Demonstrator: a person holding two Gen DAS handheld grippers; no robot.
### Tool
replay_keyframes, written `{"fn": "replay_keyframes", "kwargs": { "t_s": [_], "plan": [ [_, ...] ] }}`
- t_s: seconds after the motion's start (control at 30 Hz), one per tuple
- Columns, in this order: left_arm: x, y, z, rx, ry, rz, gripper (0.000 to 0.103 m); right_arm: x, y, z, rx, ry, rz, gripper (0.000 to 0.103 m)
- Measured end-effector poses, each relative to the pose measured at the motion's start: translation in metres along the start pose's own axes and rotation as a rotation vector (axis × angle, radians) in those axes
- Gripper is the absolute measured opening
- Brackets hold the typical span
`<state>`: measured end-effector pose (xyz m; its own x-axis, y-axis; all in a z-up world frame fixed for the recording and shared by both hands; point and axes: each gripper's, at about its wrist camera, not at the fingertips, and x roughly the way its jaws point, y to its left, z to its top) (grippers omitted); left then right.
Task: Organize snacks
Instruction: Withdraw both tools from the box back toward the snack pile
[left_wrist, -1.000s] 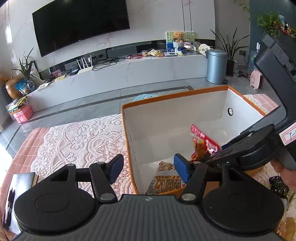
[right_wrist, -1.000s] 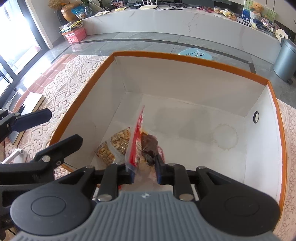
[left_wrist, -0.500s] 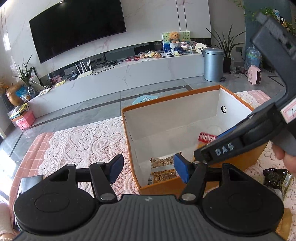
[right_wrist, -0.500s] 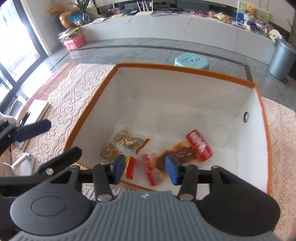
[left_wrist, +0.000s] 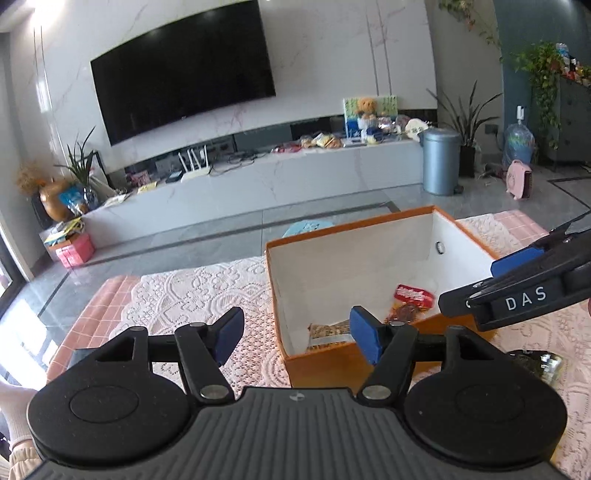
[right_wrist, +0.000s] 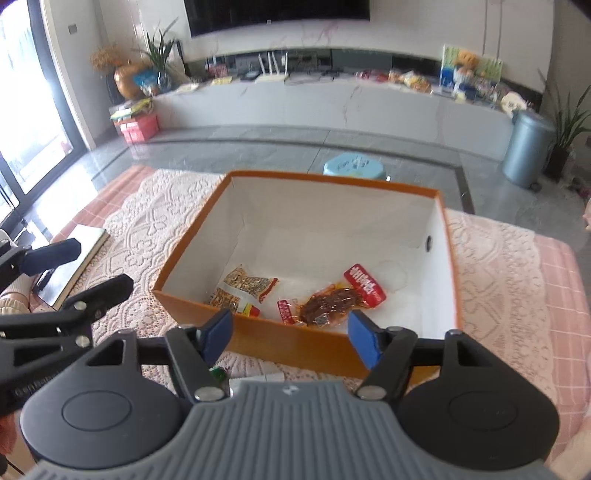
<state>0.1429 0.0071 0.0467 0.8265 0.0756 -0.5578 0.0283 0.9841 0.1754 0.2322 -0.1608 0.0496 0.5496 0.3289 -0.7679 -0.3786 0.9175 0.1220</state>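
An orange box (right_wrist: 258, 336) with white inner walls (left_wrist: 354, 258) stands on a lace cloth. On its floor lie a red-and-brown meat snack packet (right_wrist: 340, 295), a small red packet (right_wrist: 285, 311) and a peanut packet (right_wrist: 243, 290). My right gripper (right_wrist: 290, 334) hangs above the box's near edge, its jaws opening with nothing between them. My left gripper (left_wrist: 297, 334) is to the left of the box at its near corner, its jaws also opening and empty. In the left wrist view the meat packet (left_wrist: 408, 304) and peanut packet (left_wrist: 328, 330) show inside the box.
A notebook (right_wrist: 74, 262) lies on the cloth at the left. More wrapped snacks (left_wrist: 543, 363) sit on the cloth right of the box. A light blue stool (right_wrist: 354, 166) stands beyond the table, a grey bin (left_wrist: 439, 162) by the white TV bench.
The right gripper let go of the red meat snack, which now lies on the box floor. It then opened wide and rose back out of the box. The left gripper also drew back and up.
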Motion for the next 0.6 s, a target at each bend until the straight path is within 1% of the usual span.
{"fn": "replay_keyframes", "kwargs": {
  "t_s": [0.13,0.23,0.3,0.4,0.57,0.6],
  "plan": [
    [-0.026,-0.012,-0.006,0.039,-0.040,0.001,0.079,-0.028,-0.006,-0.021,0.032,-0.045,0.003,0.072],
    [-0.040,-0.019,-0.011,0.053,-0.042,-0.018,0.080,-0.046,-0.011,-0.037,0.075,-0.059,0.015,0.073],
    [-0.047,-0.021,-0.013,0.046,-0.035,-0.036,0.080,-0.058,-0.012,-0.051,0.080,-0.077,0.013,0.077],
    [-0.053,-0.021,-0.018,0.014,-0.020,-0.065,0.083,-0.074,-0.010,-0.073,0.069,-0.110,-0.007,0.078],
    [-0.056,-0.023,-0.032,-0.007,0.022,-0.088,0.083,-0.094,-0.008,-0.114,0.081,-0.154,-0.025,0.087],
    [-0.056,-0.023,-0.035,-0.010,0.032,-0.093,0.084,-0.097,-0.008,-0.120,0.091,-0.162,-0.031,0.091]
  ]
}}
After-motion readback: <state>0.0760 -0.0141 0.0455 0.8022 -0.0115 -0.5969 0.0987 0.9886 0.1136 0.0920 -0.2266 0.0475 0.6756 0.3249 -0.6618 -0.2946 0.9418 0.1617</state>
